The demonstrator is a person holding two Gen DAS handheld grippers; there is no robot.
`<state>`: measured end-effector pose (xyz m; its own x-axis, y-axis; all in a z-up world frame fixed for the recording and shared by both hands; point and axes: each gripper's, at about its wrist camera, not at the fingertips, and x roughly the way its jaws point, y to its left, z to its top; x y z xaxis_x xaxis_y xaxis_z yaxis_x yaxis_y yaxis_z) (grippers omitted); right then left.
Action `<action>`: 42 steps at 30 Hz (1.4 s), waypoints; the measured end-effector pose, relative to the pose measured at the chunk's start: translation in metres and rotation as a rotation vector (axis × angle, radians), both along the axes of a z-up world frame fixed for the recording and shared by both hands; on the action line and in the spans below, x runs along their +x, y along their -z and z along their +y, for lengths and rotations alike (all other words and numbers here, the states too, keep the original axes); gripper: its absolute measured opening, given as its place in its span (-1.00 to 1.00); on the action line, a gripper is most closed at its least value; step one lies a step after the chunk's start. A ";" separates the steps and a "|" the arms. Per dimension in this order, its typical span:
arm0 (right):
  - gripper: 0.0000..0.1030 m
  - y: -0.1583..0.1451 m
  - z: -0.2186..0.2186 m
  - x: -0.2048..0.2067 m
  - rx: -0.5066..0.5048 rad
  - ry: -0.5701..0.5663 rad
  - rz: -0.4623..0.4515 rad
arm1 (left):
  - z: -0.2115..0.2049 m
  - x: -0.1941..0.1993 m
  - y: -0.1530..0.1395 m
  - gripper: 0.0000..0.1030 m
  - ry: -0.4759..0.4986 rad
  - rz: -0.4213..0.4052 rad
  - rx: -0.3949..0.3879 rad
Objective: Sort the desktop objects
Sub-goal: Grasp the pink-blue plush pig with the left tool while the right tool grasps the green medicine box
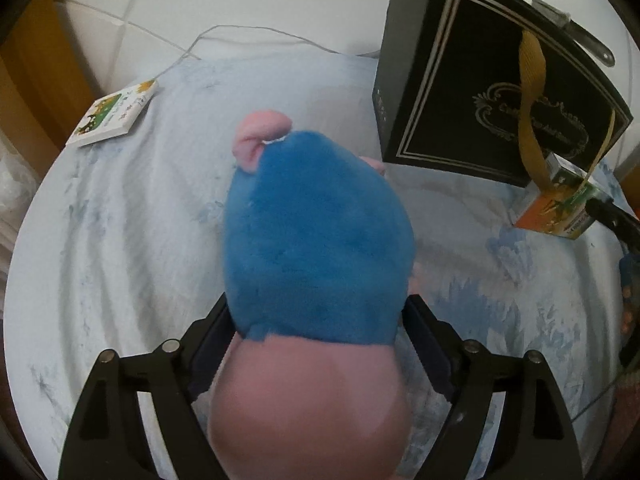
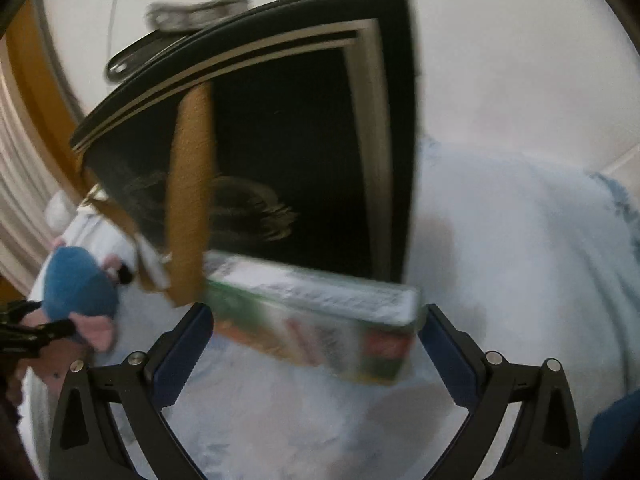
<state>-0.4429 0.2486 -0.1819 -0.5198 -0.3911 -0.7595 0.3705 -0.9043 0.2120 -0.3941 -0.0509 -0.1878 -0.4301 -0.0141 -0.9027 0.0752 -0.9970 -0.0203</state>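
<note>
My left gripper (image 1: 318,320) is shut on a blue and pink plush toy (image 1: 316,240), which fills the middle of the left wrist view above the pale blue cloth (image 1: 120,240). The toy also shows at the left in the right wrist view (image 2: 80,288). My right gripper (image 2: 316,320) has its jaws on both sides of an orange and green carton (image 2: 320,328), which sits in front of a black gift bag (image 2: 288,152) with gold ribbon handles (image 2: 188,200). The view is blurred. The bag (image 1: 492,92) and carton (image 1: 560,204) stand at the right in the left wrist view.
A small illustrated card or booklet (image 1: 114,114) lies at the far left edge of the cloth, with a thin white cable (image 1: 224,32) running past it. A metal and black object (image 1: 580,36) lies behind the bag. White wall lies beyond.
</note>
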 end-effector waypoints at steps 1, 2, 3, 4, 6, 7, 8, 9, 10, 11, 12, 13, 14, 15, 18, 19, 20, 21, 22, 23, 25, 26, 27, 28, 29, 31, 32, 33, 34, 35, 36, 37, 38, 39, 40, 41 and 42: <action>1.00 -0.001 -0.005 0.007 0.008 -0.014 -0.015 | 0.000 0.002 0.000 0.60 0.001 0.000 -0.001; 1.00 -0.002 -0.008 0.013 0.008 -0.025 -0.027 | 0.000 0.003 0.001 0.60 -0.001 -0.007 -0.003; 1.00 -0.004 -0.012 0.021 0.004 -0.037 -0.037 | -0.001 0.004 0.004 0.60 -0.005 -0.022 -0.011; 1.00 -0.005 -0.017 0.031 -0.002 -0.051 -0.048 | -0.001 0.006 0.007 0.60 -0.009 -0.039 -0.019; 1.00 -0.007 -0.026 0.050 -0.002 -0.070 -0.075 | -0.003 0.009 0.011 0.60 -0.013 -0.060 -0.018; 1.00 -0.007 -0.030 0.059 -0.006 -0.075 -0.096 | -0.005 0.011 0.012 0.60 -0.016 -0.065 -0.013; 1.00 -0.007 -0.034 0.069 -0.013 -0.083 -0.113 | -0.006 0.013 0.013 0.60 -0.019 -0.066 -0.007; 1.00 -0.007 -0.037 0.077 -0.010 -0.087 -0.119 | -0.006 0.014 0.013 0.60 -0.020 -0.068 -0.004; 1.00 -0.008 -0.040 0.086 0.016 -0.085 -0.111 | -0.007 0.015 0.013 0.60 -0.020 -0.067 -0.003; 1.00 -0.008 -0.042 0.090 0.044 -0.081 -0.100 | -0.007 0.015 0.013 0.60 -0.021 -0.063 -0.002; 1.00 -0.009 -0.044 0.093 0.075 -0.078 -0.086 | -0.007 0.016 0.012 0.60 -0.023 -0.063 -0.001; 1.00 -0.010 -0.047 0.095 0.118 -0.077 -0.070 | -0.007 0.016 0.011 0.60 -0.024 -0.061 0.002; 1.00 -0.010 -0.050 0.096 0.163 -0.078 -0.056 | -0.007 0.016 0.009 0.60 -0.023 -0.056 0.009; 1.00 -0.010 -0.053 0.097 0.194 -0.084 -0.049 | -0.007 0.015 0.008 0.60 -0.021 -0.051 0.011; 1.00 -0.003 -0.055 0.099 0.229 -0.122 -0.044 | -0.007 0.010 0.007 0.60 -0.012 -0.043 0.002; 1.00 -0.001 -0.055 0.097 0.228 -0.135 -0.051 | -0.006 0.008 0.008 0.60 -0.011 -0.047 -0.003; 1.00 0.005 -0.061 0.094 0.229 -0.154 -0.060 | -0.005 0.007 0.010 0.60 -0.012 -0.053 -0.008; 1.00 0.009 -0.068 0.091 0.239 -0.171 -0.069 | -0.005 0.005 0.012 0.60 -0.012 -0.059 -0.014; 1.00 0.014 -0.071 0.086 0.258 -0.187 -0.077 | -0.005 0.004 0.012 0.60 -0.010 -0.059 -0.017; 1.00 0.018 -0.073 0.082 0.274 -0.202 -0.079 | -0.004 0.004 0.013 0.60 -0.008 -0.058 -0.019; 1.00 0.025 -0.073 0.069 0.284 -0.219 -0.089 | -0.004 0.002 0.016 0.60 -0.007 -0.062 -0.024; 1.00 0.027 -0.071 0.062 0.273 -0.226 -0.099 | -0.004 0.001 0.017 0.60 -0.007 -0.065 -0.028; 1.00 0.030 -0.069 0.056 0.262 -0.230 -0.112 | -0.004 0.000 0.018 0.60 -0.006 -0.070 -0.034; 1.00 0.036 -0.068 0.048 0.251 -0.231 -0.134 | -0.005 -0.001 0.020 0.60 -0.005 -0.072 -0.037; 1.00 0.041 -0.064 0.041 0.198 -0.235 -0.168 | -0.005 -0.001 0.020 0.60 -0.004 -0.075 -0.042; 1.00 0.044 -0.057 0.035 0.133 -0.211 -0.214 | -0.004 0.001 0.020 0.60 0.004 -0.070 -0.049; 1.00 0.044 -0.058 0.037 0.142 -0.209 -0.228 | -0.004 0.003 0.019 0.59 0.009 -0.067 -0.052; 1.00 0.043 -0.059 0.041 0.156 -0.218 -0.231 | -0.003 0.006 0.019 0.52 0.017 -0.065 -0.050; 1.00 0.043 -0.061 0.048 0.157 -0.236 -0.246 | -0.002 0.009 0.017 0.50 0.023 -0.063 -0.048; 1.00 0.043 -0.064 0.056 0.170 -0.258 -0.254 | -0.001 0.014 0.016 0.47 0.029 -0.063 -0.046; 1.00 0.042 -0.068 0.066 0.191 -0.277 -0.260 | 0.000 0.018 0.015 0.47 0.036 -0.064 -0.042; 1.00 0.043 -0.072 0.076 0.221 -0.289 -0.265 | 0.000 0.025 0.014 0.46 0.043 -0.067 -0.035; 1.00 0.044 -0.076 0.087 0.249 -0.294 -0.272 | 0.001 0.031 0.013 0.46 0.051 -0.071 -0.032; 1.00 0.044 -0.078 0.097 0.260 -0.294 -0.277 | 0.001 0.038 0.013 0.45 0.060 -0.076 -0.033; 1.00 0.043 -0.079 0.110 0.260 -0.287 -0.287 | 0.000 0.044 0.013 0.45 0.065 -0.081 -0.034; 1.00 0.043 -0.079 0.118 0.256 -0.281 -0.295 | -0.001 0.051 0.012 0.45 0.066 -0.087 -0.031; 1.00 0.042 -0.079 0.124 0.251 -0.275 -0.303 | -0.003 0.059 0.010 0.45 0.066 -0.092 -0.026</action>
<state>-0.3186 0.1697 -0.2240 -0.1635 -0.2676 -0.9496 0.5582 -0.8187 0.1346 -0.3351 -0.0537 -0.1979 -0.3462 -0.0129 -0.9381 0.0100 -0.9999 0.0100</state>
